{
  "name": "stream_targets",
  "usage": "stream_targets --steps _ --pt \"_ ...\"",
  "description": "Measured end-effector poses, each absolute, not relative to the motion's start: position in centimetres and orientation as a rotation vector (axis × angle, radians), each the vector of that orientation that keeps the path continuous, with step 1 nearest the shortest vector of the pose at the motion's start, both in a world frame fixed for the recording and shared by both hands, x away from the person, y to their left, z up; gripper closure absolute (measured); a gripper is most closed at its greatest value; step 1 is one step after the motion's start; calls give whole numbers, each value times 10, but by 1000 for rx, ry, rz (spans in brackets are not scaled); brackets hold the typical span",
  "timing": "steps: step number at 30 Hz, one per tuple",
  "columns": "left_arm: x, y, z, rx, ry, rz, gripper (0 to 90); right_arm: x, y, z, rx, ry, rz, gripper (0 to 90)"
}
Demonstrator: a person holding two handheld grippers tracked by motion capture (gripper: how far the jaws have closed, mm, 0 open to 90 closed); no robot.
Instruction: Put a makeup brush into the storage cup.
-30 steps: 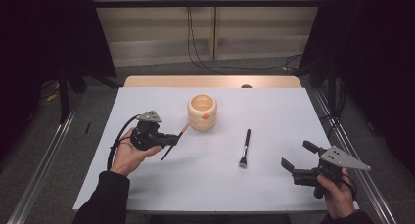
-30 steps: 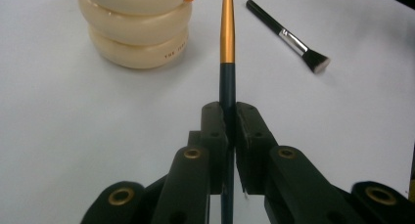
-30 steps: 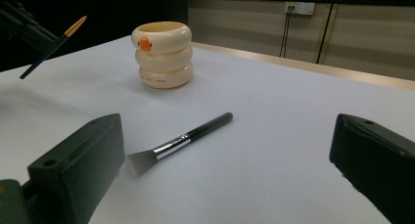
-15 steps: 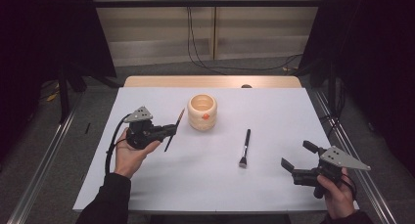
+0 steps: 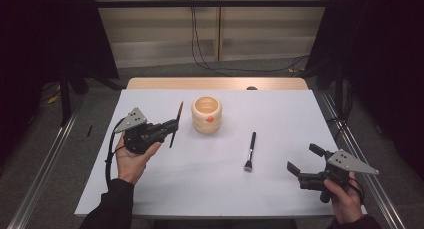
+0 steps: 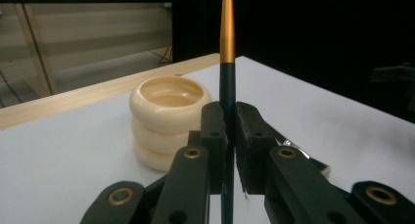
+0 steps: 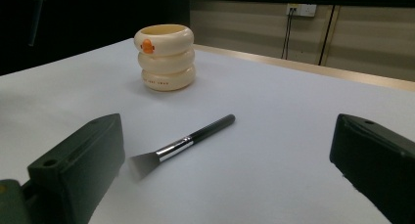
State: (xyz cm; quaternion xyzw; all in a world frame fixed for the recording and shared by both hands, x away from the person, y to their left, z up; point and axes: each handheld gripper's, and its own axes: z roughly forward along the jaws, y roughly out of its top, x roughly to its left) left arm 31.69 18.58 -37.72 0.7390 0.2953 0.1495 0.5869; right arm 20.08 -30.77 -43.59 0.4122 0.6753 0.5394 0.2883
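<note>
Black-and-gold brush point(image 6: 226, 48) is clamped in the left gripper point(image 5: 167, 130), jaws closed tight on its dark handle. In the left gripper view it stands upright between the pads, gold tapered end up, lower part running down out of frame. High view: brush is held off the table point(image 5: 165, 189), tilted slightly, just left of the cup point(image 5: 206, 114) and not touching it. Left hand point(image 5: 131, 156) holds the gripper from below, cable looping to its left.

Cup is cream, three stacked rings, open top, small orange mark on its side point(image 7: 147, 46). Sits on the white table near centre, toward the far edge.

Second brush point(image 5: 249, 151) lies flat on the table, right of the cup and well apart from it, silver ferrule, bristles toward the near edge.

Right gripper point(image 5: 305, 161) is at the near right corner, jaws wide open, nothing between them. Flat brush lies ahead of it, not touching.
</note>
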Motion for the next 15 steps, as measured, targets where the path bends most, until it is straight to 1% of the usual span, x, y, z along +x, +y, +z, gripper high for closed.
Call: stream_targets --steps 2,4,8,10,11,13,15 --pt "315 187 -375 1695 678 334 835 201 -308 -436 1099 1802 1440 0" --pt "314 190 -373 1673 691 347 835 200 -308 -436 1097 1801 1437 0" --pt "312 190 -372 1669 682 351 835 200 -308 -436 1098 1800 1436 0" --pt "313 190 -371 1670 662 328 835 201 -308 -436 1099 1799 1437 0" --pt "312 190 -369 1680 674 357 835 200 -308 -436 1101 1798 1437 0" --pt "313 189 -370 1663 676 330 835 200 -307 -436 1101 1797 1439 0" --pt "313 188 -369 1665 678 341 835 200 -307 -436 1102 1797 1438 0"
